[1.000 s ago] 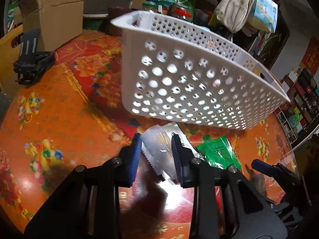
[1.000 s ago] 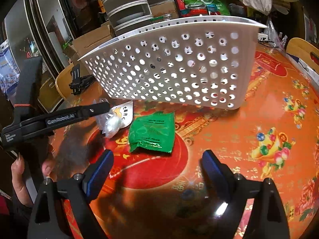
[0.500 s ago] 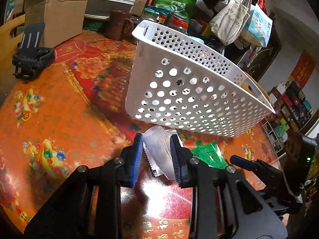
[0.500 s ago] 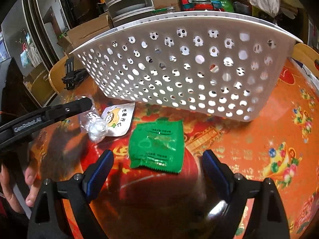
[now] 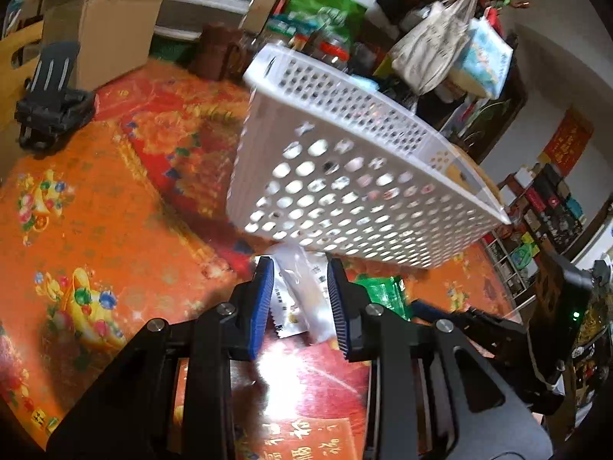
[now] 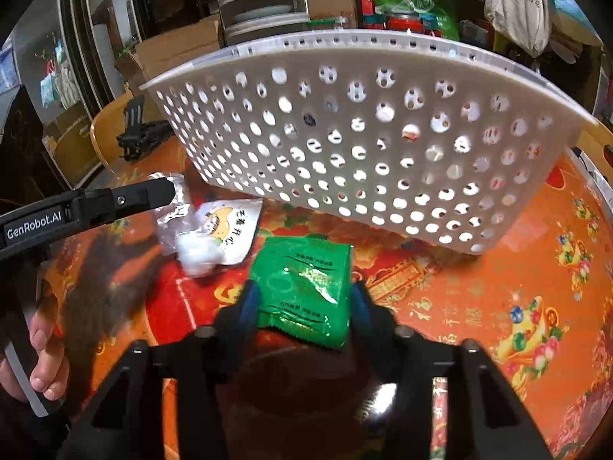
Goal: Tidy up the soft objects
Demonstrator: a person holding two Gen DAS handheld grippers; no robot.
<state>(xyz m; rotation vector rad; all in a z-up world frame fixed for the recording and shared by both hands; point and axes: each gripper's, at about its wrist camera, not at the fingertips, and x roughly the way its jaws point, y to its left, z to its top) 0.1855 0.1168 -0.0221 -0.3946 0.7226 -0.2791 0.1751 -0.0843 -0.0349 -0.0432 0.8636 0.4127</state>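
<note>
Orange-and-red flowered tabletop [image 6: 498,299] is filling both frames, cluttered shelves [image 6: 264,4] behind a white basket [image 6: 367,145]. Right tool [image 6: 302,306] is pinching the green packet [image 6: 306,287] at centre; left tool [image 5: 300,303] is squeezing the white packet [image 5: 302,299], lower centre.

White perforated basket [image 6: 367,145]; glossy green packet [image 6: 306,287]; white snack pouch [image 6: 226,230] with yellow print; orange-red bench [image 5: 115,207] patterned with flowers and gold; blue jaw pads on black frames.

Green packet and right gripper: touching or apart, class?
Touching. The right wrist view shows the right gripper with both fingertips pressed against the green packet's side edges.
</note>
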